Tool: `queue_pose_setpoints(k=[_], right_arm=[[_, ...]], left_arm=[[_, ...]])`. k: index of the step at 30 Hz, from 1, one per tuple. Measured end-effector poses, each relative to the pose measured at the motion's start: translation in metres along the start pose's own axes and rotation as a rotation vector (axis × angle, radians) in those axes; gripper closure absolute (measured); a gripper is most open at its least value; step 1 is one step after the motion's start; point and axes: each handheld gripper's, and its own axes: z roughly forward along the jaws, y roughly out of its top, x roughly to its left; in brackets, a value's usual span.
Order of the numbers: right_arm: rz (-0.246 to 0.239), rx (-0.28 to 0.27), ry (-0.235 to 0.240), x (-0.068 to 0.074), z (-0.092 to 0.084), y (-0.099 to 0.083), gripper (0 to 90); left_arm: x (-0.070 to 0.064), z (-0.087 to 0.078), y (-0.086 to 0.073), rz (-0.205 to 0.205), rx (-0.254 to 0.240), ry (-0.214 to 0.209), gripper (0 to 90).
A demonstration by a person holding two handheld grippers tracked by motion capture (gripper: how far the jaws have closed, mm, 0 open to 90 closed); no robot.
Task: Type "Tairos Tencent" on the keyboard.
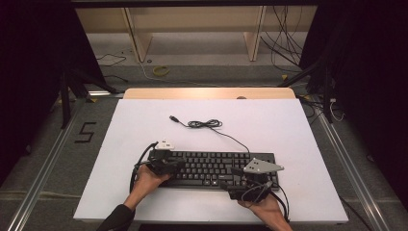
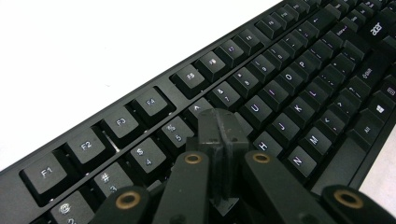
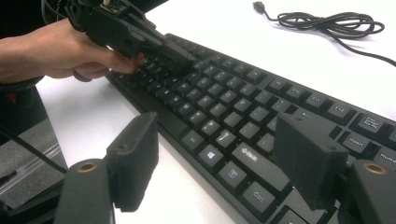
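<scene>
Nearest the person, the right claw (image 3: 215, 158) hangs released, jaws wide apart, over the near right edge of the black keyboard (image 1: 216, 168). The left claw (image 2: 219, 128) is clenched with nothing between its jaws, its tip over the number row near the left end. Beyond the keyboard, its cable (image 1: 204, 123) lies coiled on the white desk (image 1: 144, 120).

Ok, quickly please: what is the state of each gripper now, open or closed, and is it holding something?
Left gripper: closed, holding nothing, tips over the black plastic keyboard.
Right gripper: open, holding nothing, jaws apart above the keyboard's front edge.
</scene>
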Motion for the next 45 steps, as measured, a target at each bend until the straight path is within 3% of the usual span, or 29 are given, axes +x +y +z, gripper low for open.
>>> queue_pose_setpoints(k=[7,21,27,35,38,45], right_arm=[[0.001,0.001,-0.001,-0.001,0.000,-0.001,32.2],[0.006,-0.003,-0.006,-0.003,-0.001,-0.001,32.2],[0.007,-0.005,-0.010,-0.004,-0.002,-0.001,32.2],[0.006,-0.016,-0.015,-0.007,-0.006,-0.001,32.3],[0.012,-0.024,-0.018,-0.009,-0.009,-0.003,32.3],[0.015,-0.038,-0.029,-0.011,-0.015,-0.005,32.3]], left_arm=[[-0.002,-0.005,0.002,0.000,-0.014,0.000,86.8],[0.001,-0.019,0.004,-0.041,-0.068,-0.038,79.5],[0.002,-0.024,0.003,-0.055,-0.093,-0.067,71.2],[0.002,-0.035,-0.002,-0.088,-0.149,-0.110,50.9],[0.002,-0.041,-0.006,-0.088,-0.180,-0.134,44.8],[-0.004,-0.054,-0.018,-0.073,-0.256,-0.146,36.4]])
